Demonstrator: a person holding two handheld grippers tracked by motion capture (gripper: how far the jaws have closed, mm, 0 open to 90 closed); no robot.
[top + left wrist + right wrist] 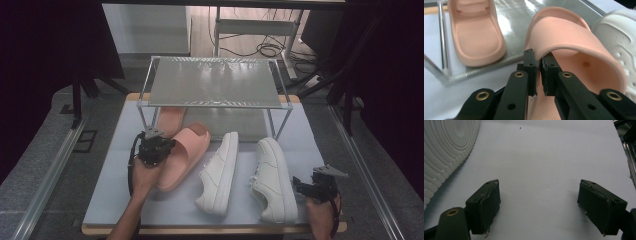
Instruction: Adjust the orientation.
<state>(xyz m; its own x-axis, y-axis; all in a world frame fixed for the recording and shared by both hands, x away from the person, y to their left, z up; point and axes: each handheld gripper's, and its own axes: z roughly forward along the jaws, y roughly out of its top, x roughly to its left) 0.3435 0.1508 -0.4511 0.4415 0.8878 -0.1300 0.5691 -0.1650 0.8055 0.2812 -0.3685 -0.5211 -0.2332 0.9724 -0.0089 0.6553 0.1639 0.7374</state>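
Done: one soft pink foam slide (pixel 170 119) already lies on the lower tier of the metal-framed shoe rack (pixel 215 80).
In hand: left gripper (pixel 539 72) clamped on the strap edge of the second pink slide (pixel 576 47) — just in front of the rack.
Idle: right gripper (pixel 539 207) wide open, nothing between its jaws.
Left: two white leather sneakers (pixel 220 172) lie on the white table mat (pixel 115 190) — unshelved.

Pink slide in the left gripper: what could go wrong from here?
1. The left gripper pinches only the thin edge of the strap on the pink slide; that soft edge may bend, so the slide could droop or slip out.
2. The white sneaker lies close beside it; a swinging sole could knock it.
3. The other pink slide already sits under the metal rack, whose front legs leave a narrow way in.
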